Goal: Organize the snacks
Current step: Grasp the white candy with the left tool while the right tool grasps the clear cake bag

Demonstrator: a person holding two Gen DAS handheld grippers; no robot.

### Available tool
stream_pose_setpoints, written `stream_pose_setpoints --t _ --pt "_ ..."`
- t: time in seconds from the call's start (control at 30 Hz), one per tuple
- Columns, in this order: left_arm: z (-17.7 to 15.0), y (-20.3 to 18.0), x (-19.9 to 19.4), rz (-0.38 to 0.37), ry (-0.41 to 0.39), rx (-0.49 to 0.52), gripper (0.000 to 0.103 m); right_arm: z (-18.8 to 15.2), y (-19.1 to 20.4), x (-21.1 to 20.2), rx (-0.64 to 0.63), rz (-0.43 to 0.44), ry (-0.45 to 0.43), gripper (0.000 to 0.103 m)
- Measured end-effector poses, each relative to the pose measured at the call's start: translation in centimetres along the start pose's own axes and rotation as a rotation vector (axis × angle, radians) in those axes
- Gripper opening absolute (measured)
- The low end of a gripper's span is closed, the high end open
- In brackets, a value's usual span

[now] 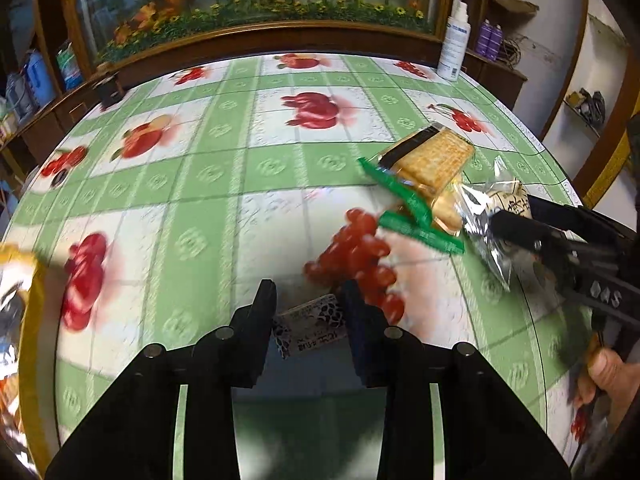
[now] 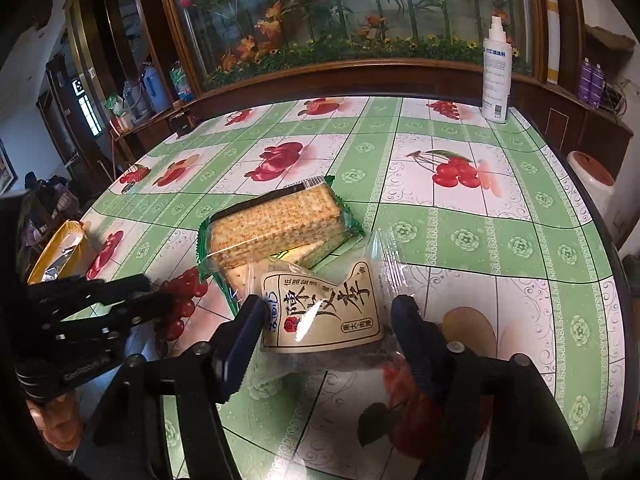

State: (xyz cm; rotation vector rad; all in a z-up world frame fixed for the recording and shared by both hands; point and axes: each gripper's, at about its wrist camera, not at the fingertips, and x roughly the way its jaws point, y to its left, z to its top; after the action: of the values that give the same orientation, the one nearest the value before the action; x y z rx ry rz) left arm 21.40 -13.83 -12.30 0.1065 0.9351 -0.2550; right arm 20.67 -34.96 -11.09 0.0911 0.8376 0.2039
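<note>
Green-checked fruit-print tablecloth [image 1: 208, 184] lies bare ahead of my left tongs [image 1: 308, 304], pinching a small patterned sachet [image 1: 310, 330], while my right tongs [image 2: 328, 316] straddle the clear plum packet [image 2: 320, 308], grip uncertain.

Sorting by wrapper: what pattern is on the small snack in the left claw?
Leopard-style spots on the small snack packet, clearest in the left wrist view.

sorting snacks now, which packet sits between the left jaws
The small leopard-print packet, far smaller than the cracker packs and the cream-labelled bag.
</note>
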Motion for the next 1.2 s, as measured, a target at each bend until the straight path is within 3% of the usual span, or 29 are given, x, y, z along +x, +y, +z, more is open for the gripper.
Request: stream_pose_setpoints --t 0.23,0.37,0.43,0.5,0.57,0.63,0.77,0.9,1.07,1.1,1.2 --pt "-3.3 3.9 -5.1 -0.004 -0.029 -0.083 0.031 -0.4 0.4 -0.5 -0.018 -0.022 -0.009 0.06" --pt "-4.8 5.5 -7.4 -0.007 -0.039 -0.113 0.031 -0.7 1.3 0.4 -0.04 0.007 0.066 0.081" --pt "-5.3 6.2 -8.4 -0.011 -0.05 -0.12 0.031 -1.3 2.1 -0.3 -0.025 0.082 0.092 0.081" --pt "-5.6 6.8 -9.0 -0.008 -0.06 -0.122 0.031 -2.3 3.2 -1.9 -0.005 0.259 0.099 0.078" --pt "-5.8 7.3 -9.4 -0.008 -0.065 -0.131 0.031 -3.1 4.5 -3.4 -0.049 0.297 0.088 0.079" --pt "-6.1 7.8 -9.5 -0.014 -0.062 -0.145 0.031 -3.6 5.4 -4.6 -0.105 0.24 0.059 0.079" --pt "-6.6 8.4 -9.9 -0.017 -0.063 -0.165 0.031 -2.7 5.0 -4.1 -0.08 0.157 0.024 0.08" --pt "-6.9 8.6 -10.4 -0.015 -0.066 -0.171 0.031 -1.5 5.4 -1.2 -0.032 0.094 0.068 0.08" --pt "-7.2 8.5 -10.8 -0.008 -0.074 -0.158 0.031 -1.5 6.9 2.3 -0.101 -0.019 0.122 0.079" --pt "-7.3 8.6 -11.0 -0.007 -0.077 -0.159 0.031 -1.5 6.9 2.1 -0.105 -0.023 0.116 0.062" --pt "-7.5 8.8 -11.5 0.011 -0.091 -0.163 0.031 -1.6 7.0 1.6 -0.078 0.023 0.117 0.053"
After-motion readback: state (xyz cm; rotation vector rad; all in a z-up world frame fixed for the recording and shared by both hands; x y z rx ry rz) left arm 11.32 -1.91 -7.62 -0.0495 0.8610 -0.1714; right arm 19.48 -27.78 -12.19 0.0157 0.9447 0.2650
